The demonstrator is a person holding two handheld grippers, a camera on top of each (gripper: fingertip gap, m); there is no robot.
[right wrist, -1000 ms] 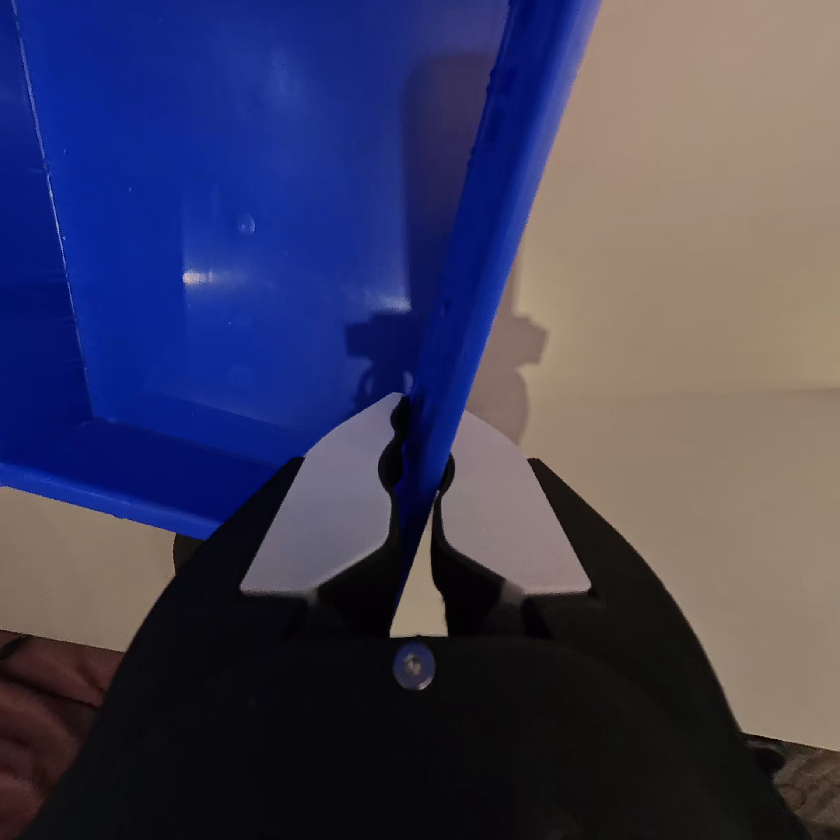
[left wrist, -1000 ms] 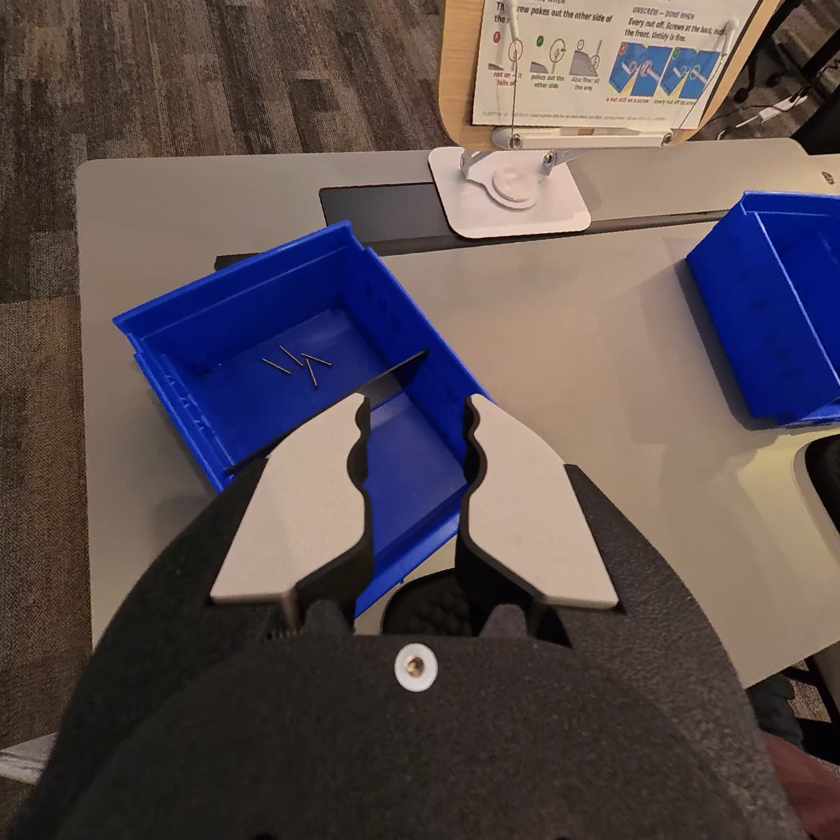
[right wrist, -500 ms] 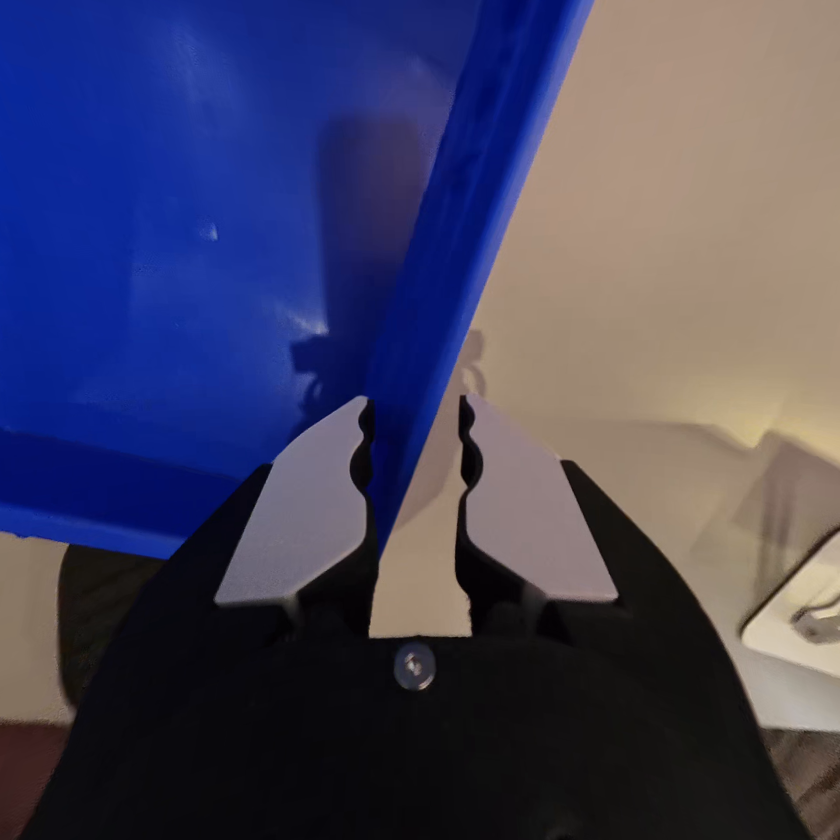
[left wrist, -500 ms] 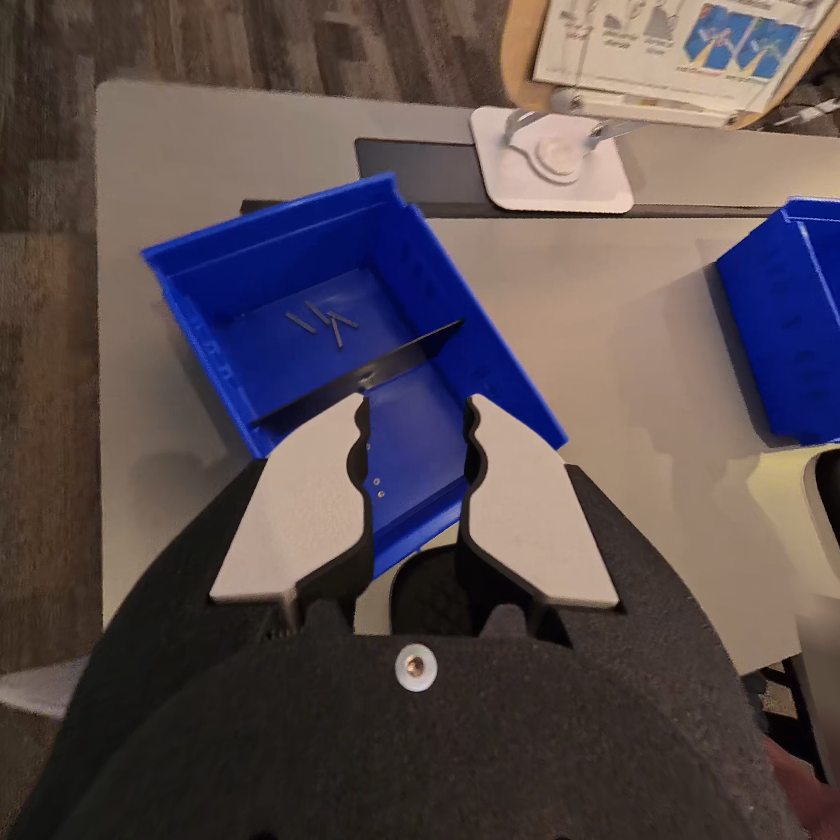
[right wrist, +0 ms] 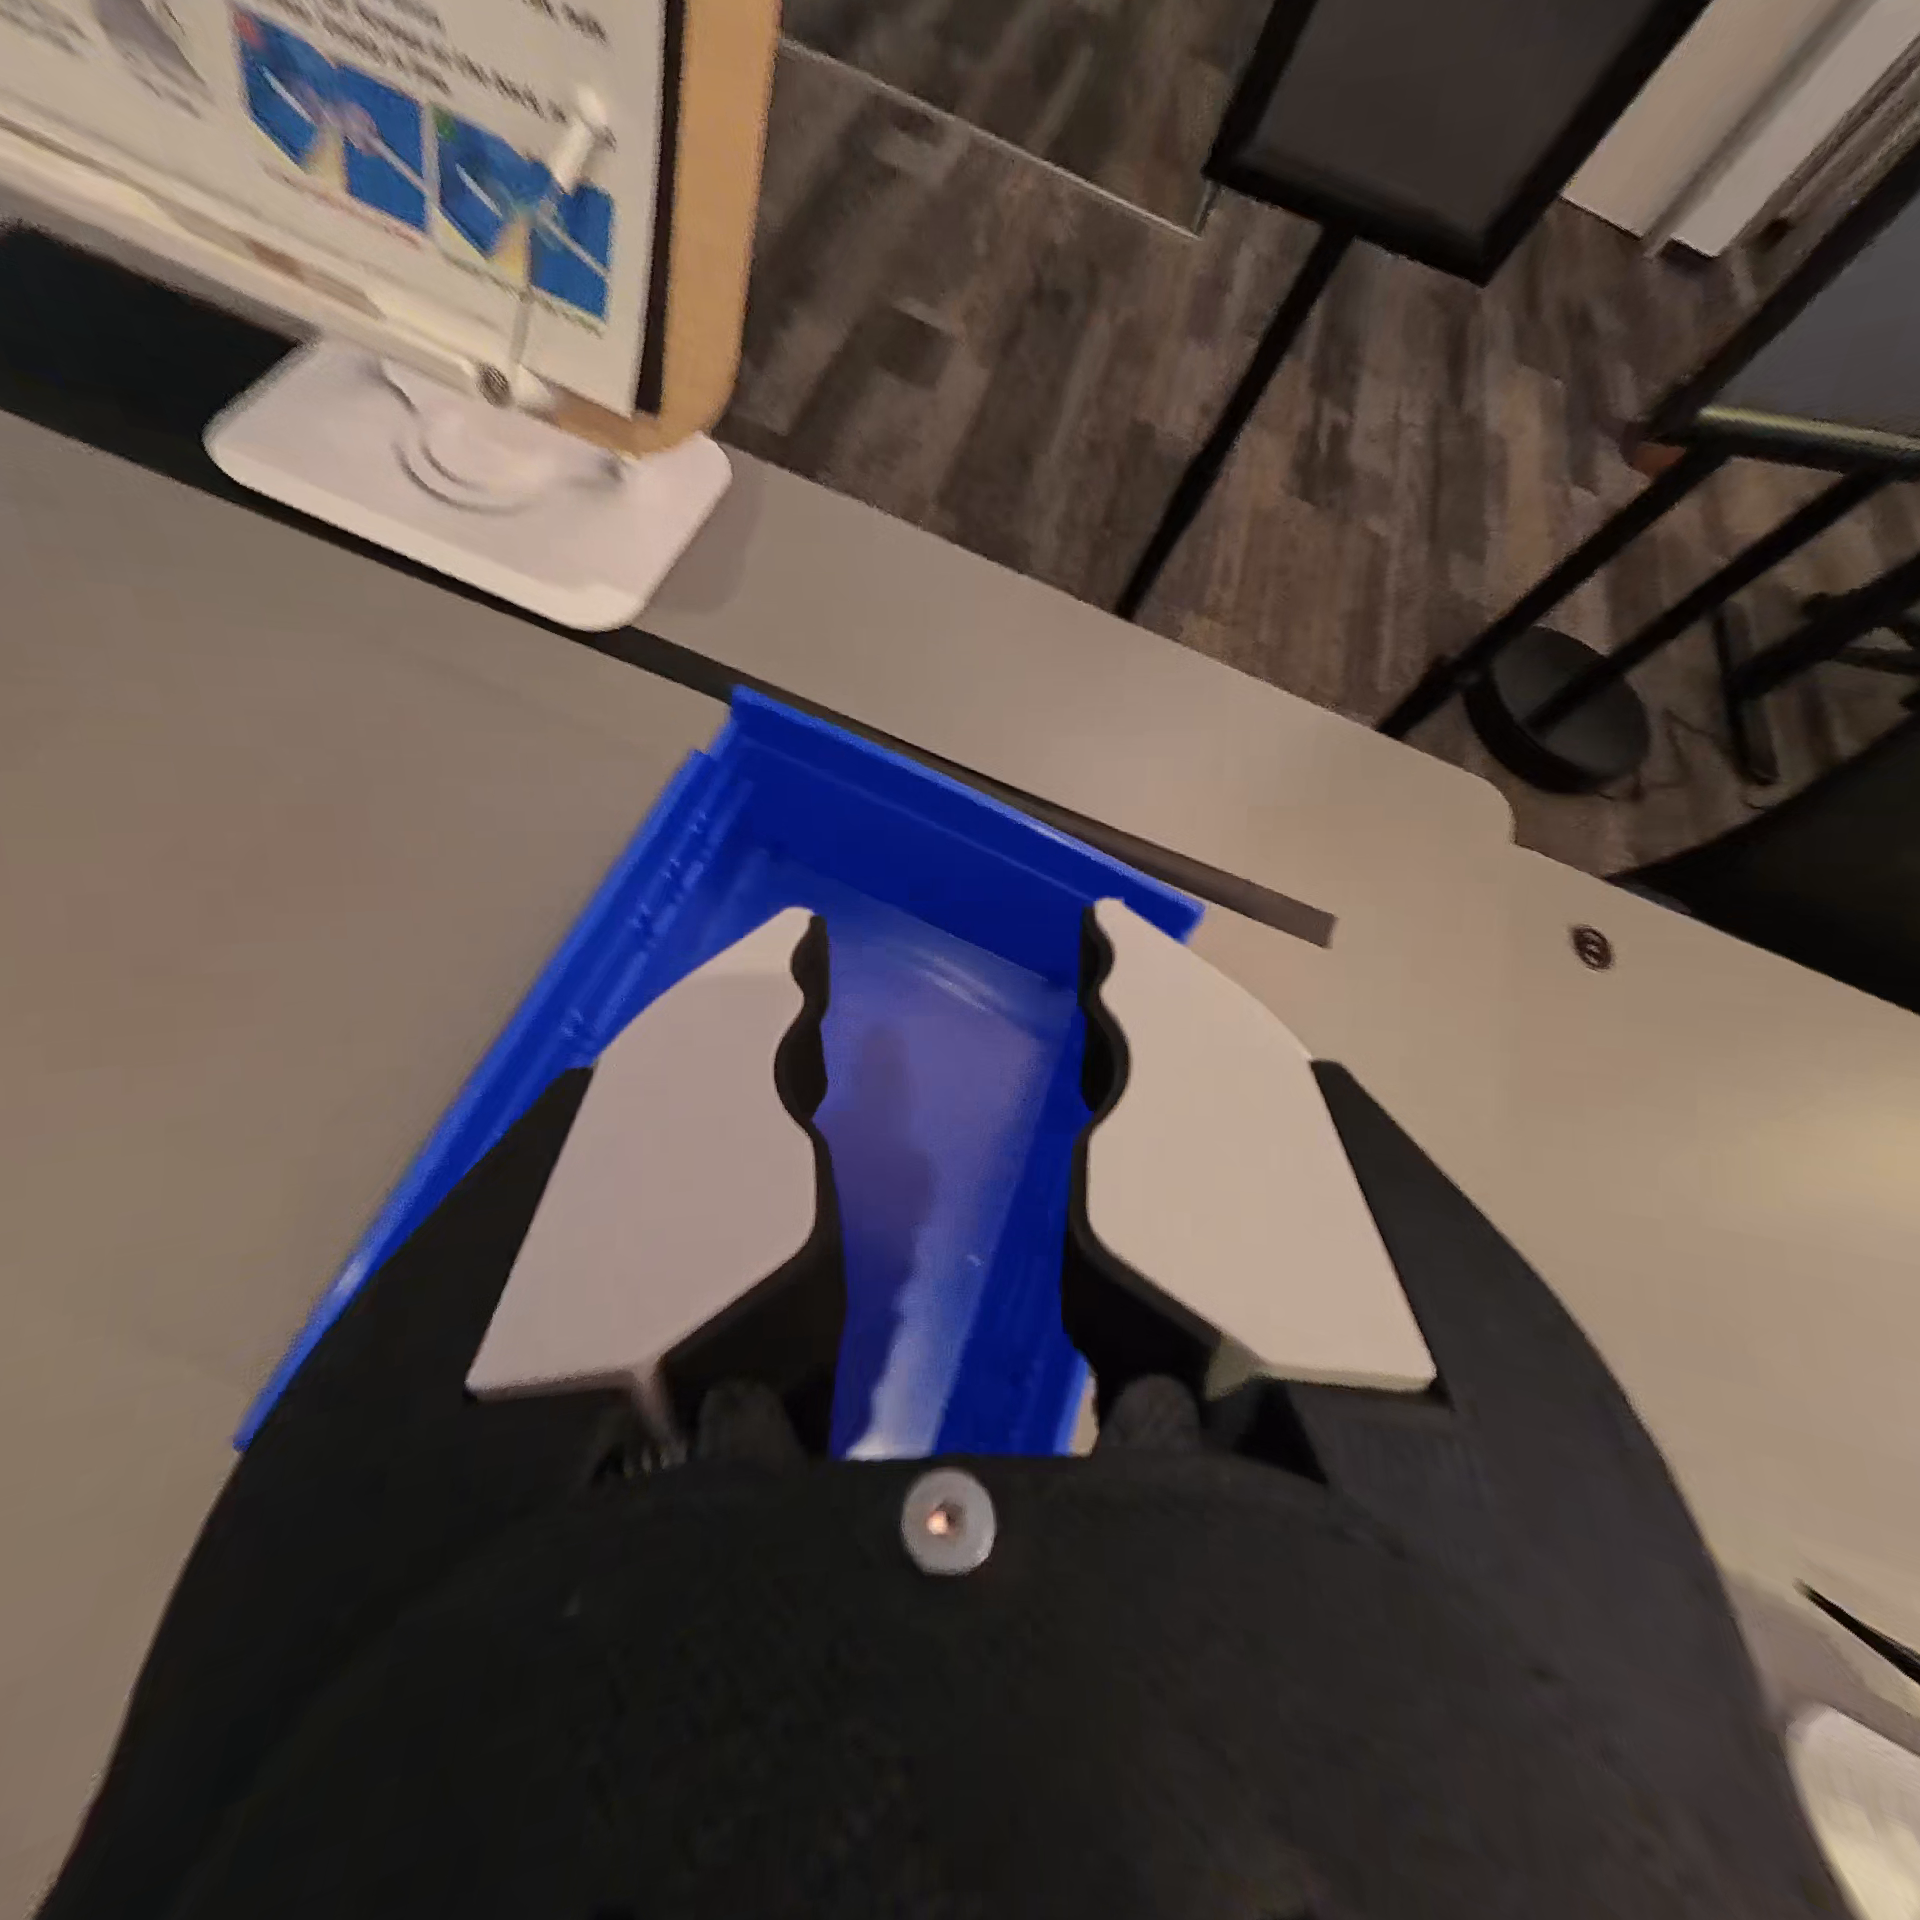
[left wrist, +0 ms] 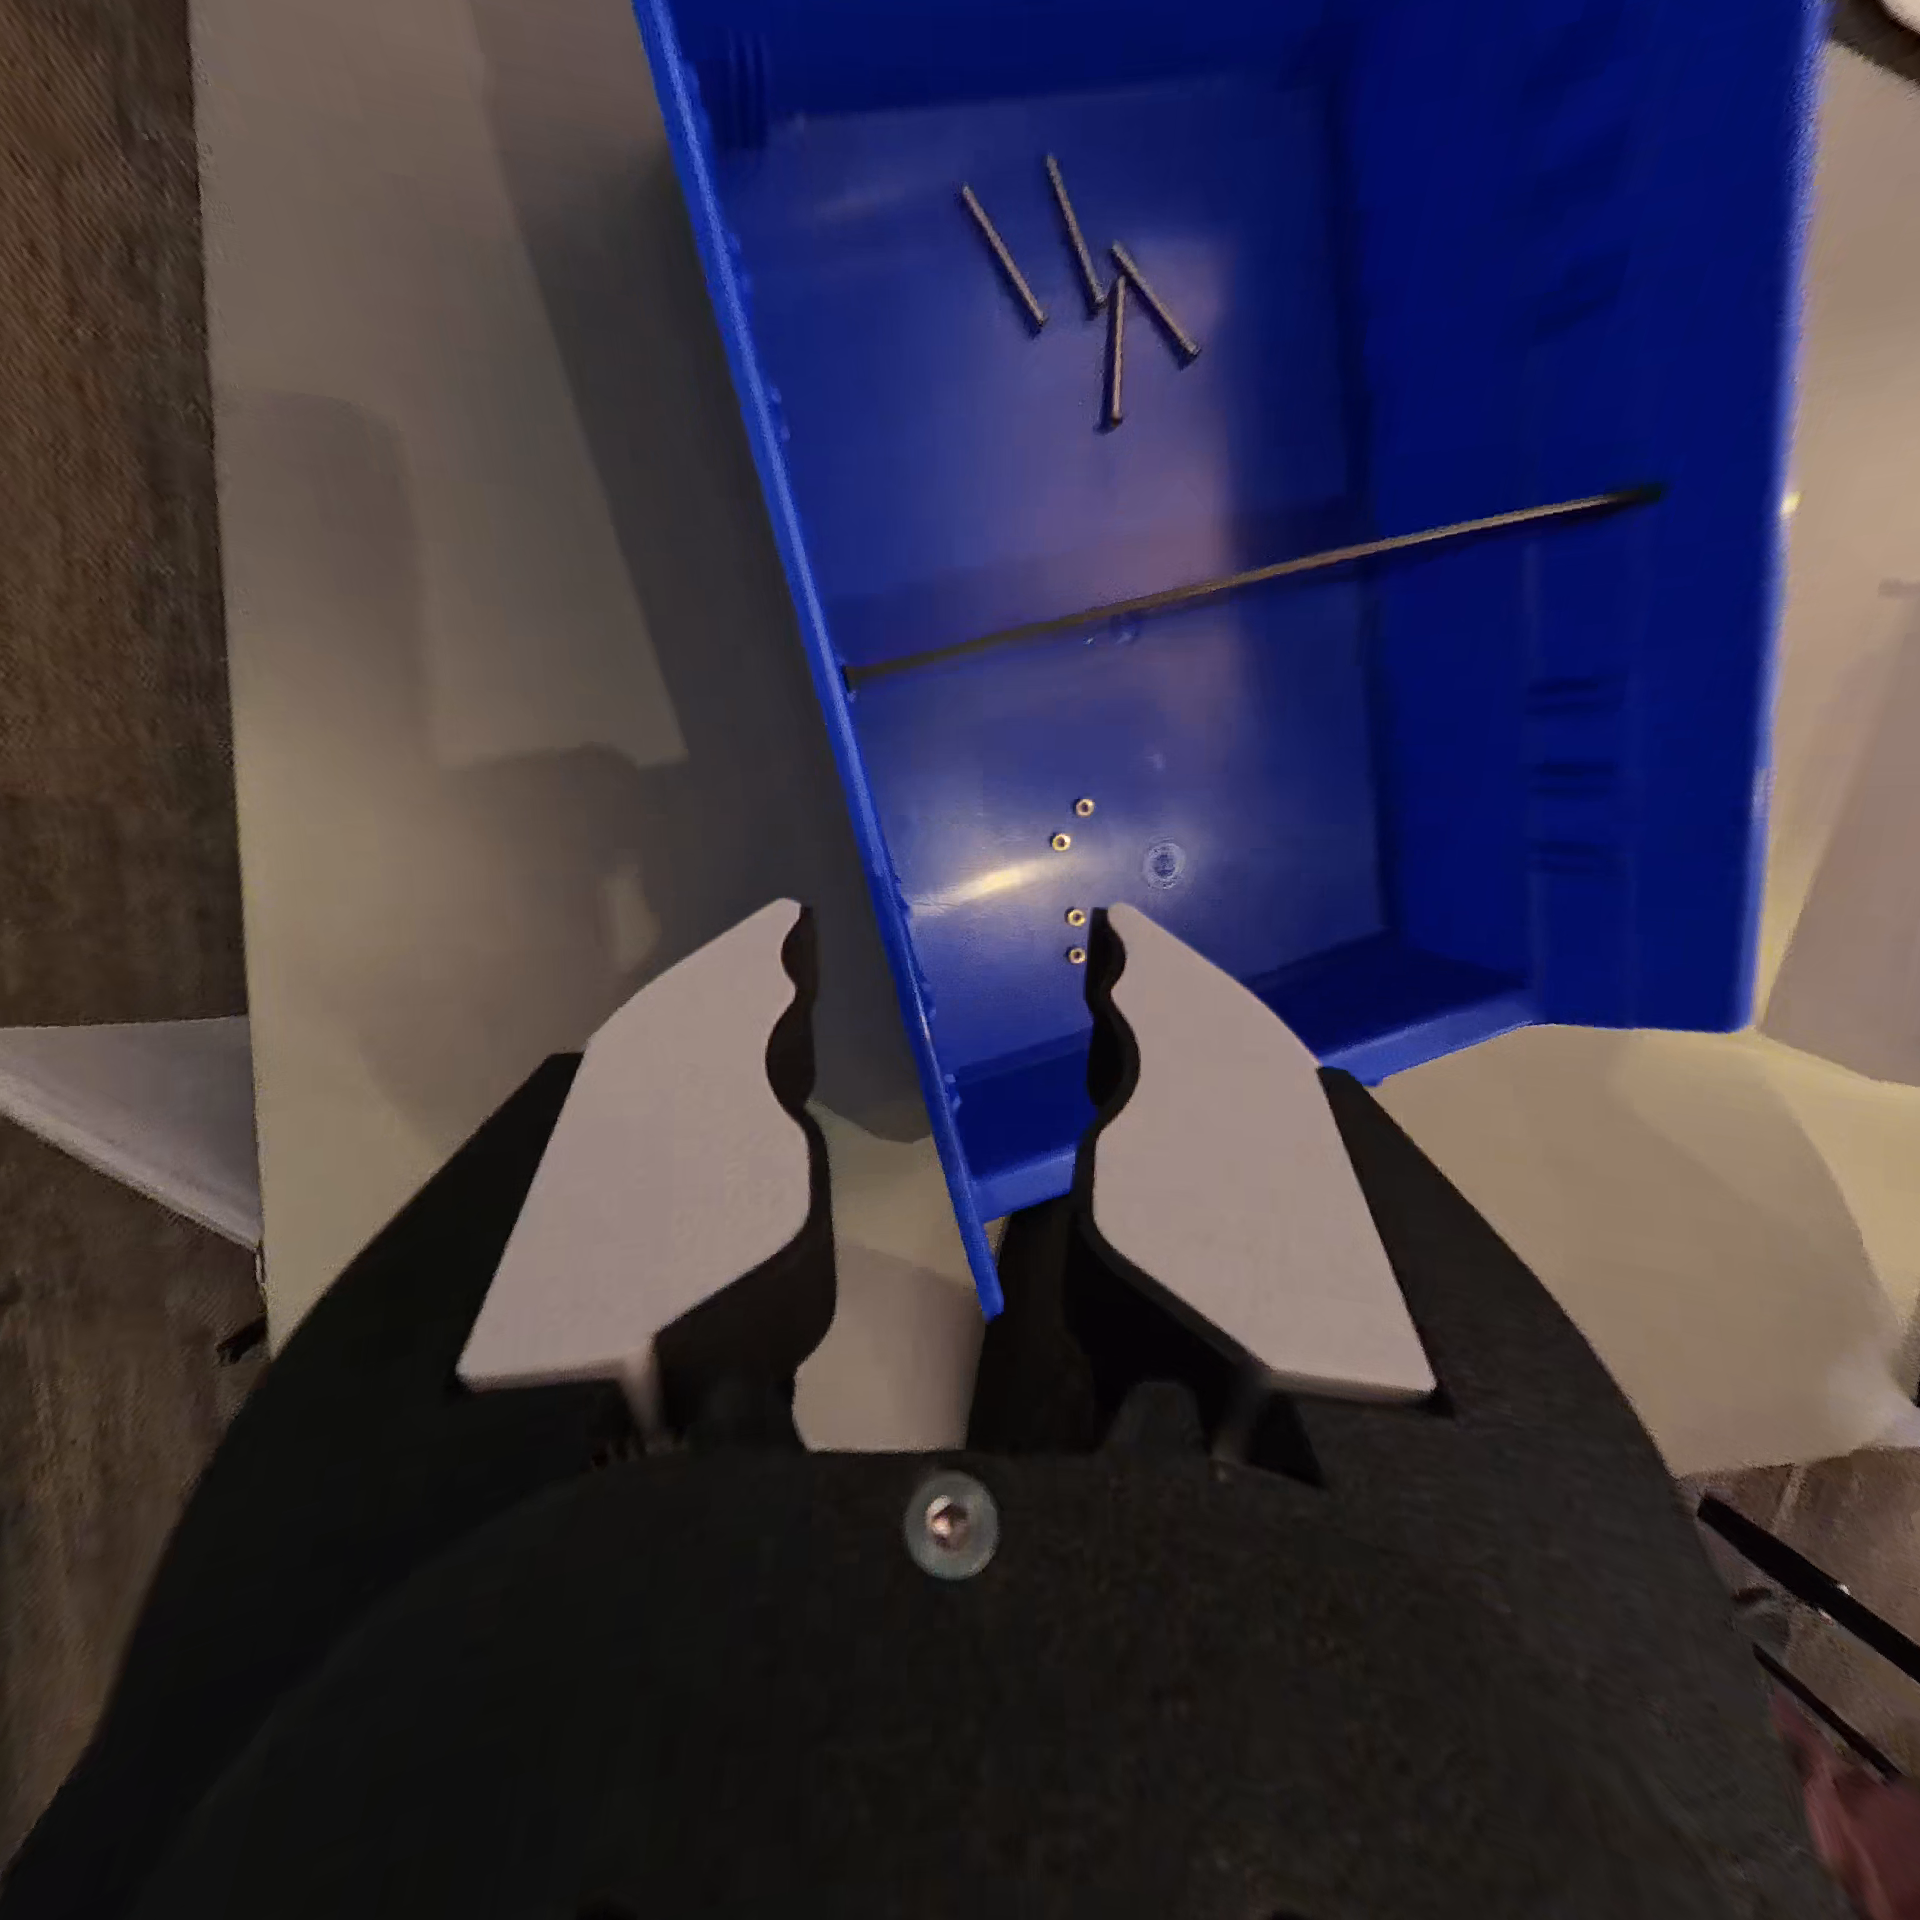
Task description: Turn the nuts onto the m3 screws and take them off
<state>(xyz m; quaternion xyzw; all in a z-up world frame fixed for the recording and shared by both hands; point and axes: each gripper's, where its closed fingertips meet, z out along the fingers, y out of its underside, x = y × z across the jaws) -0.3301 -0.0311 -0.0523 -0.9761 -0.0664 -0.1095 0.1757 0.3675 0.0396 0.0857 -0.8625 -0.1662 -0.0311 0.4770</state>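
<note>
left gripper (left wrist: 951, 920) gapes astride the blue bin (left wrist: 1558, 623) near-left wall; closing may jolt it, scattering nuts (left wrist: 1070, 878) and screws (left wrist: 1091, 281). right gripper (right wrist: 948, 925) hangs apart, empty.

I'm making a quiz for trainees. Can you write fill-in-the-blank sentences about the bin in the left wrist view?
The bin is coloured ___.
Beyond the divider lie ___ screws.
The nuts number ___.
The left gripper is ___.

Missing words: blue; four; four; open
</note>
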